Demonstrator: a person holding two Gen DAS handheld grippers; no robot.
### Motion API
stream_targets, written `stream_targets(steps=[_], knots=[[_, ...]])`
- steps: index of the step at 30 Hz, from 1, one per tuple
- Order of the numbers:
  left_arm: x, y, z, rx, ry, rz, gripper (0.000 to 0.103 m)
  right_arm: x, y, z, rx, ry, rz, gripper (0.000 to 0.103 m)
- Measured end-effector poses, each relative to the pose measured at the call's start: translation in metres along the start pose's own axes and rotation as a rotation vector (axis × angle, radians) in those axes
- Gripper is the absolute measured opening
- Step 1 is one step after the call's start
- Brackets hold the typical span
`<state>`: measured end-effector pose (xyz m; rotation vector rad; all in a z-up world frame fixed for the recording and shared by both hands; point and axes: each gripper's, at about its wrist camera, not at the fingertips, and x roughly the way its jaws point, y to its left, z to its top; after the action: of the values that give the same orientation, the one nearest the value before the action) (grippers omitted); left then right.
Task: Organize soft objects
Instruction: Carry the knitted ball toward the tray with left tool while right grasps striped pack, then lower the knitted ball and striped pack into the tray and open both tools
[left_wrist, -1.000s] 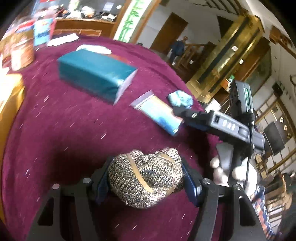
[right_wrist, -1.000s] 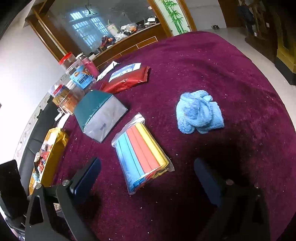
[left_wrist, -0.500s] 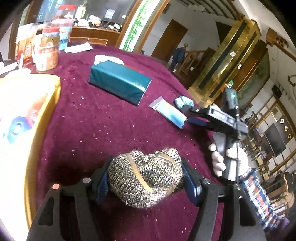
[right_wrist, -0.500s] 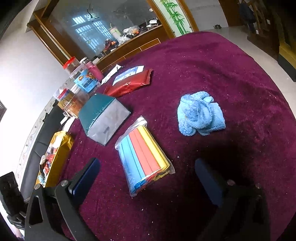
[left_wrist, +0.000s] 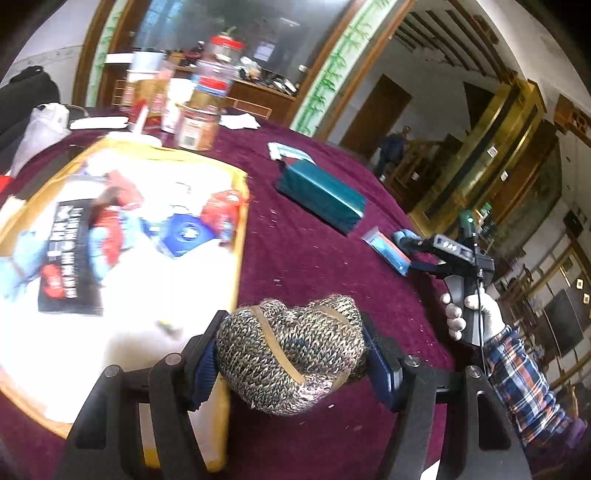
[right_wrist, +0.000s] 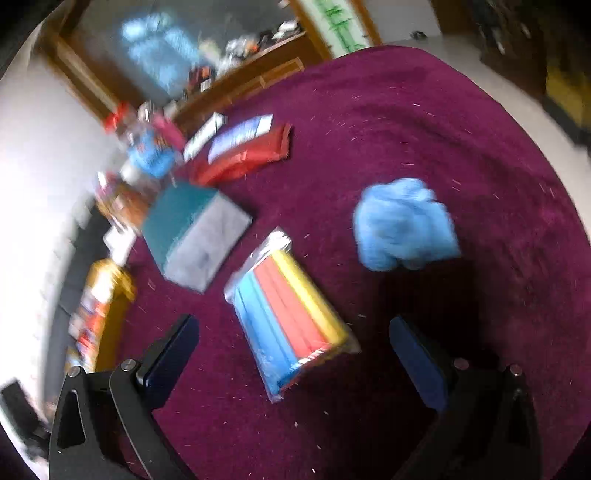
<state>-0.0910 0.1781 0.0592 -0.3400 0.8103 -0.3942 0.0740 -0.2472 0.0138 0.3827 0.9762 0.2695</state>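
Observation:
My left gripper (left_wrist: 291, 350) is shut on a speckled grey knitted bundle (left_wrist: 291, 347) bound with a rubber band, held above the maroon tablecloth (left_wrist: 314, 258) beside a large yellow-edged snack bag (left_wrist: 110, 240). My right gripper (right_wrist: 291, 343) is open and empty, low over a clear pack of blue, red and yellow sponges (right_wrist: 291, 314). A crumpled light-blue cloth (right_wrist: 402, 225) lies to the right beyond it. The right gripper also shows in the left wrist view (left_wrist: 417, 251), near the sponge pack (left_wrist: 386, 249).
A teal tissue pack (left_wrist: 321, 195) lies mid-table, also in the right wrist view (right_wrist: 192, 229). A red packet (right_wrist: 243, 155) and several jars (left_wrist: 199, 110) stand at the far side. The table edge curves on the right (right_wrist: 535, 140).
My left gripper has swung left with the knitted bundle, so the yellow snack bag now fills the left side. The right gripper has shifted slightly; its view is blurred.

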Motion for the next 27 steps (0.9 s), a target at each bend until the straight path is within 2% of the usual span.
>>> stream_targets(steps=[5, 6, 8, 9, 13, 16, 19, 23, 27], knots=[[-0.028, 0.026, -0.007, -0.046, -0.038, 0.061, 0.072, 0.034, 0.049, 0.004, -0.204, 0.076, -0.172, 0.100], [-0.032, 0.030, -0.008, -0.056, -0.042, 0.077, 0.072, 0.042, 0.057, 0.003, -0.247, 0.090, -0.215, 0.092], [-0.044, 0.044, -0.011, -0.081, -0.052, 0.117, 0.072, 0.055, 0.073, -0.002, -0.330, 0.104, -0.332, 0.067], [-0.050, 0.053, -0.012, -0.100, -0.060, 0.140, 0.072, 0.055, 0.081, -0.004, -0.355, 0.095, -0.339, 0.049], [-0.071, 0.081, -0.018, -0.160, -0.091, 0.198, 0.072, 0.043, 0.090, -0.011, -0.336, 0.101, -0.327, 0.048], [-0.081, 0.094, -0.020, -0.184, -0.113, 0.220, 0.072, 0.028, 0.090, -0.025, -0.344, 0.094, -0.340, 0.048], [-0.085, 0.103, -0.023, -0.198, -0.116, 0.230, 0.072, 0.007, 0.096, -0.033, -0.330, 0.061, -0.305, 0.048], [-0.081, 0.112, -0.021, -0.207, -0.110, 0.247, 0.072, -0.022, 0.123, -0.043, -0.339, 0.021, -0.221, 0.048], [-0.065, 0.126, -0.009, -0.220, -0.076, 0.285, 0.072, -0.037, 0.173, -0.060, -0.389, 0.017, -0.093, 0.049]])
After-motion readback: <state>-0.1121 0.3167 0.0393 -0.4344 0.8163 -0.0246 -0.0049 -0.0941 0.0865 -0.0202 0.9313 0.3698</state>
